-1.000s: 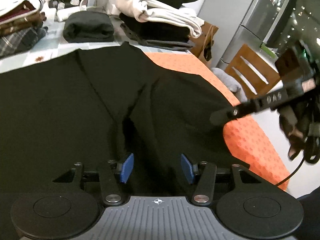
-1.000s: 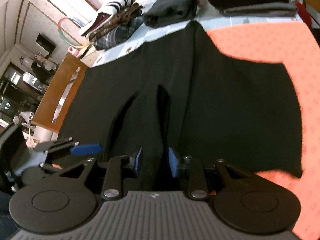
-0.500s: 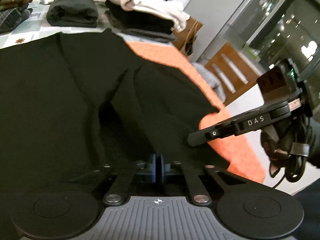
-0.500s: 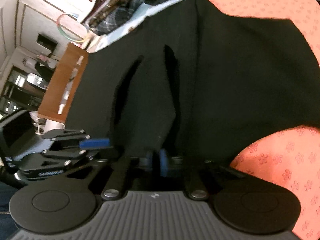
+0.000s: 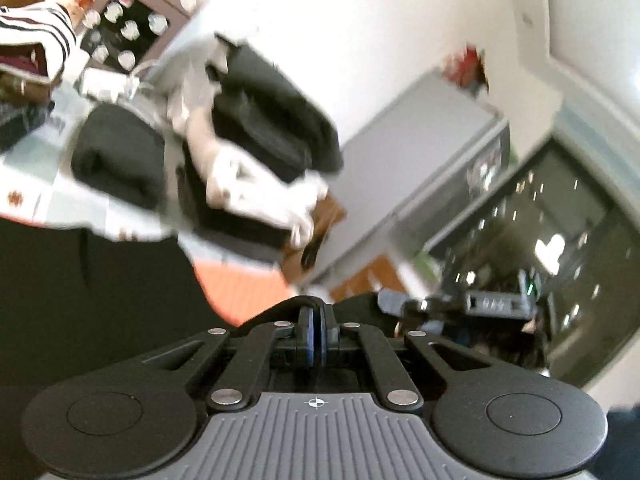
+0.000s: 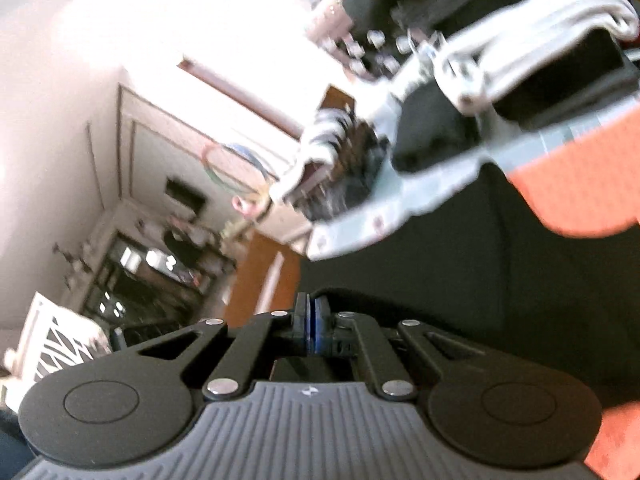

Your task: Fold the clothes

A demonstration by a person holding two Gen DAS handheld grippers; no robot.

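Note:
A black garment [image 5: 100, 292] lies spread on an orange cloth [image 5: 244, 288] and fills the lower left of the left wrist view. My left gripper [image 5: 315, 322] is shut on its near edge, which bulges up over the blue pads. In the right wrist view the same black garment [image 6: 460, 264] fills the right side, and my right gripper [image 6: 310, 320] is shut on a fold of its edge. Both hold the edge lifted above the table. The right gripper's body [image 5: 472, 304] shows blurred at the right of the left wrist view.
Stacks of folded black and white clothes [image 5: 256, 132] and a rolled black item [image 5: 116, 160] sit at the table's far side, with striped and plaid clothes [image 5: 28, 52] to the left. A grey fridge [image 5: 432, 160] and a wooden chair [image 6: 264, 276] stand beyond the table.
Both grippers closed on the garment's near edge, then rose and tilted up with it. The views now look over the table toward the stacks and walls, blurred by motion.

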